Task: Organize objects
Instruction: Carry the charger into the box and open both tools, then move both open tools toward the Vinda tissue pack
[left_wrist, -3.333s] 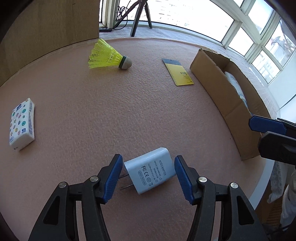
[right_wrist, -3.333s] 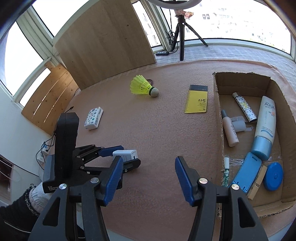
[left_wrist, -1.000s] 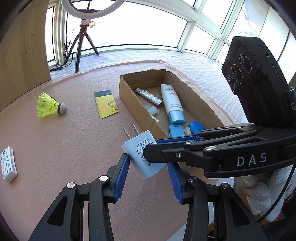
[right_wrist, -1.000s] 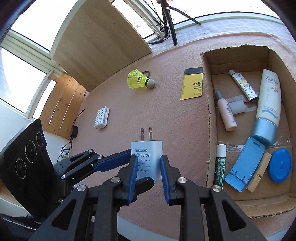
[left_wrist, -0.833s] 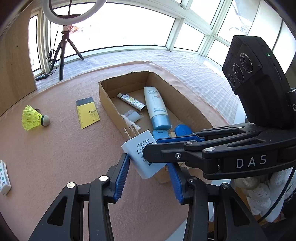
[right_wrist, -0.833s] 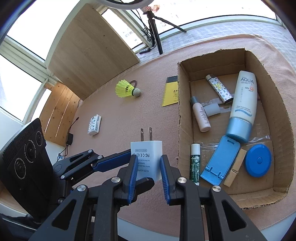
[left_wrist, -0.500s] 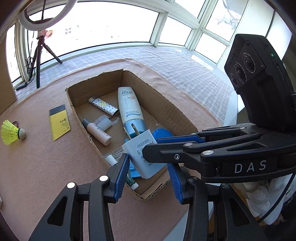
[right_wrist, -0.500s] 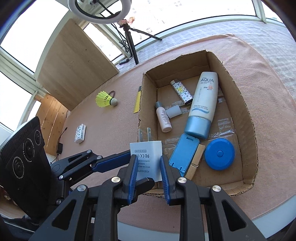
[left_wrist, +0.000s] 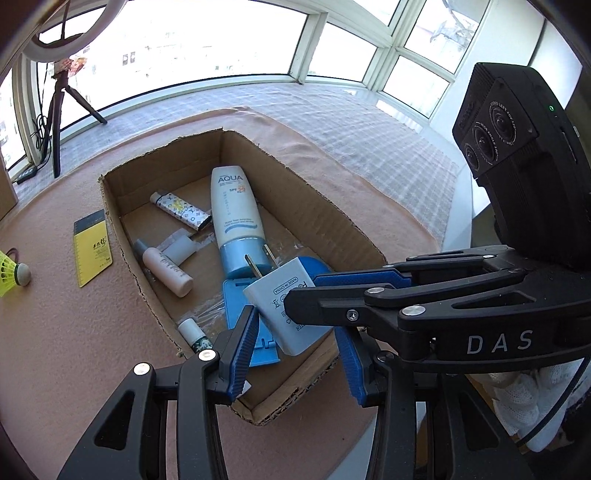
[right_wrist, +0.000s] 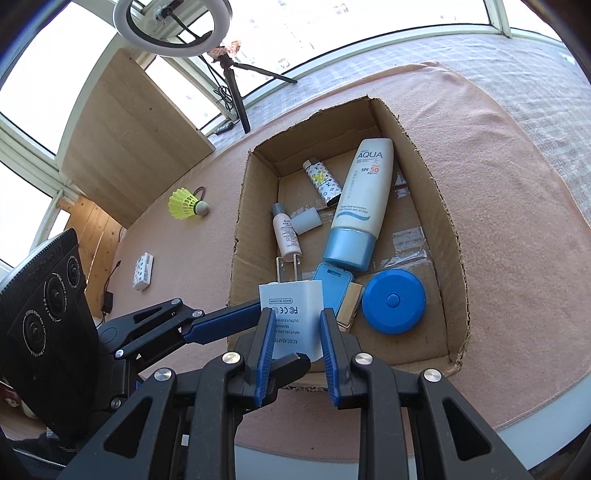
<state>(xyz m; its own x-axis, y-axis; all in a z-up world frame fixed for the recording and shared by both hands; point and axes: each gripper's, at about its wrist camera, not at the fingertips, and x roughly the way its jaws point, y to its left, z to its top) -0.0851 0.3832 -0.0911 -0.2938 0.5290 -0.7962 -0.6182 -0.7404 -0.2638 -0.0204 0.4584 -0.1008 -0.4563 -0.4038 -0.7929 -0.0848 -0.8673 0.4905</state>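
A white power adapter (left_wrist: 280, 302) hangs above the near end of an open cardboard box (left_wrist: 122, 236), prongs pointing away from me. My left gripper (left_wrist: 295, 319) is shut on its wide sides. My right gripper (right_wrist: 296, 314) comes in from the right in the left wrist view and is shut on the adapter's (right_wrist: 291, 302) thin faces. Both sets of blue pads touch the adapter. In the box (right_wrist: 236, 258) lie an AQUA sunscreen tube (right_wrist: 362, 195), a patterned lighter (left_wrist: 181, 210), a small pale bottle (left_wrist: 166, 269), a blue flat stand (right_wrist: 332, 284) and a round blue case (right_wrist: 393, 301).
On the pink table cover left of the box lie a yellow notebook (left_wrist: 92, 247), a yellow shuttlecock (right_wrist: 184, 205) and a small patterned packet (right_wrist: 143, 271). A tripod with a ring light (right_wrist: 236, 85) stands by the windows. The table's edge runs just below the box's near wall.
Both grippers carried the adapter together from above the bare table cover to above the box. The grip of each looks the same.
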